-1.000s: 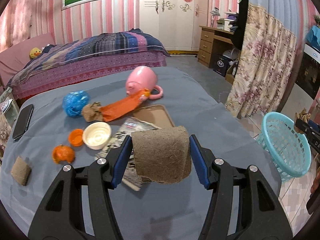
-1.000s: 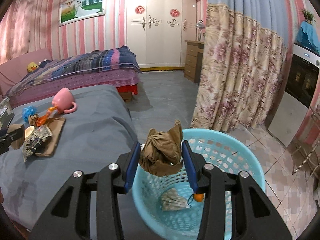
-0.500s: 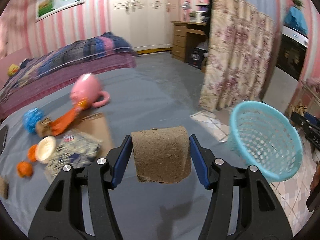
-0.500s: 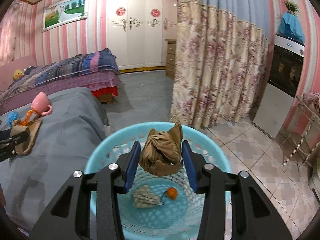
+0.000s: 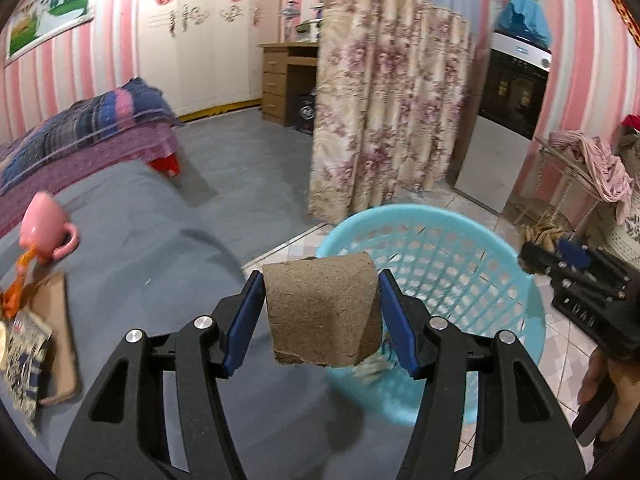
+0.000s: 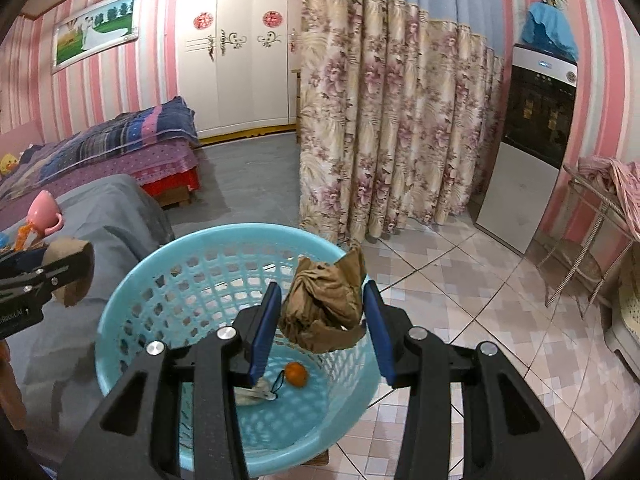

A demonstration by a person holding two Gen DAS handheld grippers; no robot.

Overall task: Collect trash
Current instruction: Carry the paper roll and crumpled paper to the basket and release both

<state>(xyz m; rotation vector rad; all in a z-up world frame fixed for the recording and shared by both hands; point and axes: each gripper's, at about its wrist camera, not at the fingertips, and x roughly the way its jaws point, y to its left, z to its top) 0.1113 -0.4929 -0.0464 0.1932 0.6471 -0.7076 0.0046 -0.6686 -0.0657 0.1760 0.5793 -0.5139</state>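
Note:
My left gripper is shut on a brown fibre pad and holds it over the table's right edge, beside the near rim of the light blue basket. My right gripper is shut on a crumpled brown paper and holds it above the basket. An orange ball and a grey wrapper lie in the basket. The left gripper with its pad shows at the left of the right wrist view. The right gripper shows at the right of the left wrist view.
On the grey table lie a pink mug, an orange wrapper, a cardboard sheet and a printed packet. A floral curtain hangs behind the basket. A bed stands at the back left.
Both grippers have swung right toward the basket. The left one now holds the pad at the basket's near rim. The right one has moved further over the basket with its paper.

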